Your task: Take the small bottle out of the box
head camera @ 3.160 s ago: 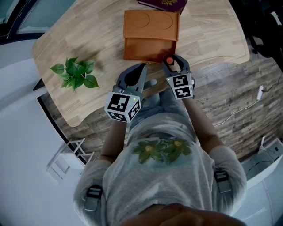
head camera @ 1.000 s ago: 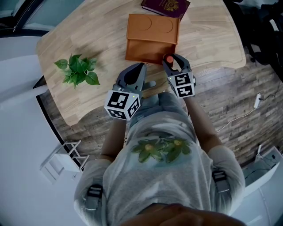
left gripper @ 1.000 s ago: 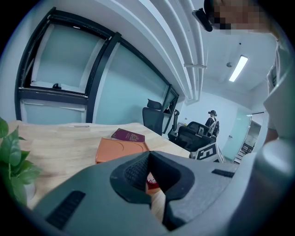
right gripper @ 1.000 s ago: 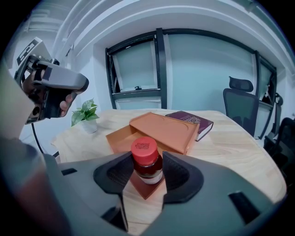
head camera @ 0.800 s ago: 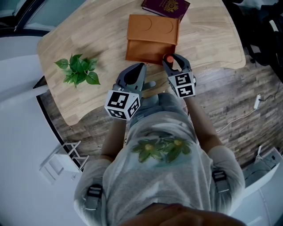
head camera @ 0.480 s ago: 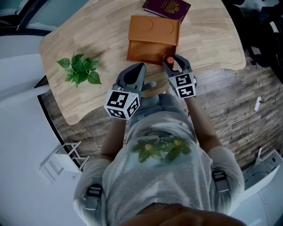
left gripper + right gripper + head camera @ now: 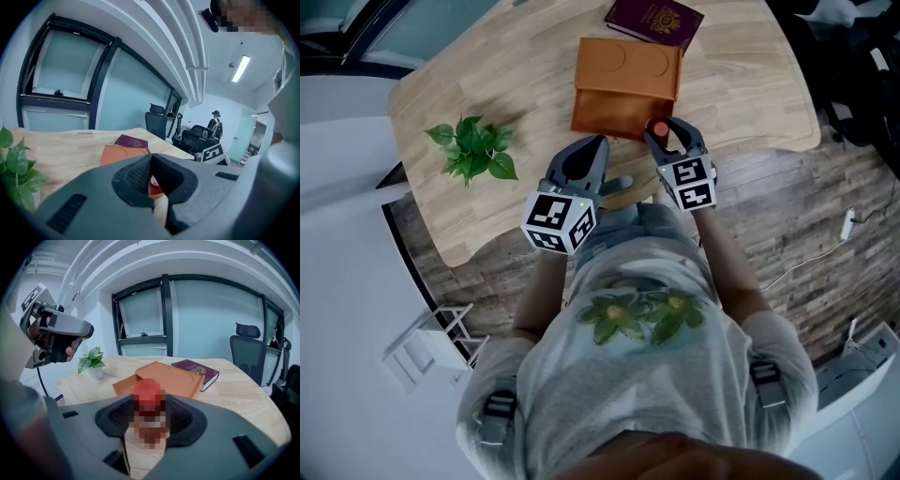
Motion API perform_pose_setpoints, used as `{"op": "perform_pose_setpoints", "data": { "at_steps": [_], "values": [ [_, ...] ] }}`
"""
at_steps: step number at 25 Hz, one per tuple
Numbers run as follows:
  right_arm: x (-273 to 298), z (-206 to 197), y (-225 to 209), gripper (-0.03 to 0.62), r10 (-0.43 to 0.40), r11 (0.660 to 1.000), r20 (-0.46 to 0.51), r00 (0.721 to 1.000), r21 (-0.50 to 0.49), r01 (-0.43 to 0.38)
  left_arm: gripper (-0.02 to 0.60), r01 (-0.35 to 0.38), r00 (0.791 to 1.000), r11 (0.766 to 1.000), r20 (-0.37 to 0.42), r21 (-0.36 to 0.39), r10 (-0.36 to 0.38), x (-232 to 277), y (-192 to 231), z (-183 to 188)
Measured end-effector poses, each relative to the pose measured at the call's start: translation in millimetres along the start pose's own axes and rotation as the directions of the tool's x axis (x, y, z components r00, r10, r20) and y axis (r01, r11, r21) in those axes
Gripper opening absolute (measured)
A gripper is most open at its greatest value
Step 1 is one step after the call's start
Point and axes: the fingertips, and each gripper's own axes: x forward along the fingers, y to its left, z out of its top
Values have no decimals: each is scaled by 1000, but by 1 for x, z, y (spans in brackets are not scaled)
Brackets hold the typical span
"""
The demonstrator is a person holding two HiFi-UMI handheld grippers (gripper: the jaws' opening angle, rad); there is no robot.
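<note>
Things on the table [image 7: 741, 84]
Box [image 7: 626, 86] near centre; book [image 7: 654, 21] just beside it at 1 o'clock, plant [image 7: 472, 150] well apart at 8 o'clock.

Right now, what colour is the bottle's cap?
The bottle has a red cap; the right gripper view shows it best.

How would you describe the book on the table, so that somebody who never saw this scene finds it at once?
Start at the wooden table; an orange box lies on it. The book lies just beyond the box, at the table's far edge. It alone is dark red, with a gold emblem on its cover.
</note>
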Motion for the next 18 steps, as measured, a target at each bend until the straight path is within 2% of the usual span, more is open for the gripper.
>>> {"op": "perform_pose_setpoints", "data": {
  "at_steps": [18],
  "values": [
    [-19,19,4,187,40,999,47,998,-19,-39,8,10,1000,1000,9,25,-10,-6,-12,6]
  ]
}}
